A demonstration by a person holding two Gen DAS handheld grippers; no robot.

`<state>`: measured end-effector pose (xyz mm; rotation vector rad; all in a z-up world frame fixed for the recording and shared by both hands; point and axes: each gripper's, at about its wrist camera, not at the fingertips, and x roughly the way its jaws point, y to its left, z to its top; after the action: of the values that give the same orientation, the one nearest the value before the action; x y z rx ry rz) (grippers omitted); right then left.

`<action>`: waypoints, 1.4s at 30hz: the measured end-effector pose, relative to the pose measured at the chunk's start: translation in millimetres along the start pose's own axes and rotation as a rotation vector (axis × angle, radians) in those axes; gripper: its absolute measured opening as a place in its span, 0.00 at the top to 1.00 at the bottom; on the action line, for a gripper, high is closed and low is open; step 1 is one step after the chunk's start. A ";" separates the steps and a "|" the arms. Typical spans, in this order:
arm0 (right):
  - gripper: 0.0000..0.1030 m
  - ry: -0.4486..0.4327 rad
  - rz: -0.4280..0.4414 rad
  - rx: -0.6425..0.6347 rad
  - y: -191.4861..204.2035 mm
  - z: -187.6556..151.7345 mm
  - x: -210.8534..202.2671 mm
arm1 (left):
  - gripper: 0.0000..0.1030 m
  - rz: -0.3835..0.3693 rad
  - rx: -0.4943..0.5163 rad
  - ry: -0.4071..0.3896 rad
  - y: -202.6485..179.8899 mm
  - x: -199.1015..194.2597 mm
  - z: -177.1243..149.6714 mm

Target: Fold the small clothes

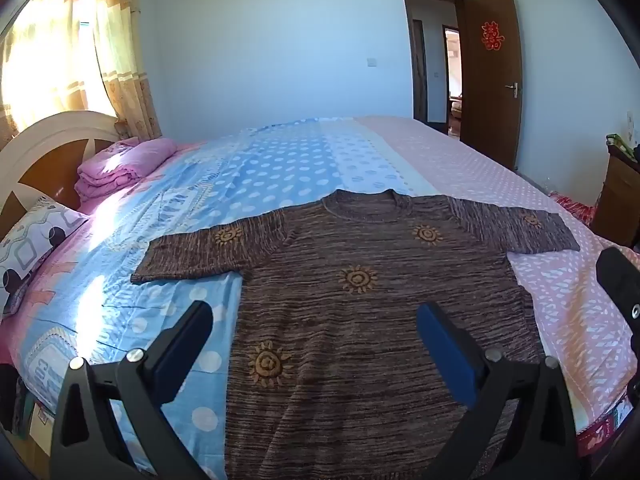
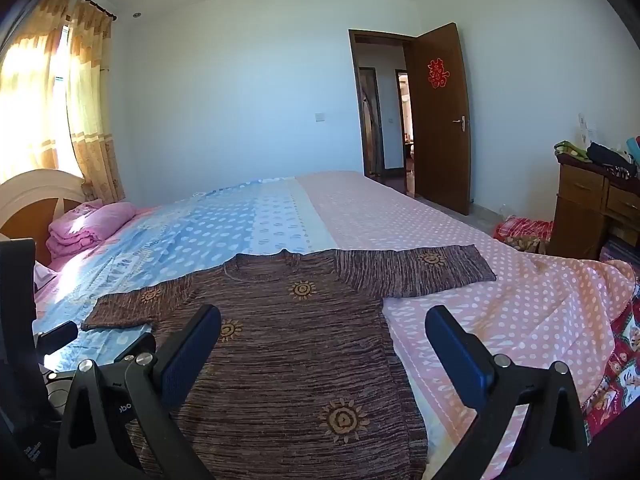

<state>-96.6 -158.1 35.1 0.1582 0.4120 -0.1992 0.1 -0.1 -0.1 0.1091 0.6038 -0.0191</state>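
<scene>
Left wrist view shows the brown top (image 1: 360,320) lying flat on the bed (image 1: 280,168), both sleeves spread out, nothing folded yet. The left gripper (image 1: 316,344) hovers over its hem, fingers wide apart and holding nothing. The right gripper (image 2: 324,348) does likewise on the other side. Folding looks about to start; the next move likely needs 1 sleeve pinched and carried across. The knit is streaky brown with orange suns.

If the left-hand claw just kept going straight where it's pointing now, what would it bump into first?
Most likely the brown knitted sweater spread flat on the bed. The left gripper stands open and empty, tilted downward over the sweater's body, so its fingers should land on the fabric near the middle, though the exact spot is hard to judge.
</scene>
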 end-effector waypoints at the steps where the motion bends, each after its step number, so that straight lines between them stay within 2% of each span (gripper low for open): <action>1: 0.01 0.003 0.003 0.003 0.2 0.2 0.3 | 0.00 0.000 0.001 0.001 0.1 0.1 0.1; 15: 0.01 0.018 -0.007 0.010 -4.9 0.2 3.8 | 0.00 -0.001 -0.004 -0.019 0.6 -2.2 -0.8; 42: 0.01 0.019 -0.006 0.009 -6.0 -0.7 3.6 | 0.00 -0.008 -0.011 -0.003 2.3 0.0 -2.1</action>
<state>-94.9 -164.4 32.3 0.1672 0.4303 -0.2060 -0.9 2.4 -1.6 0.0957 0.6012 -0.0231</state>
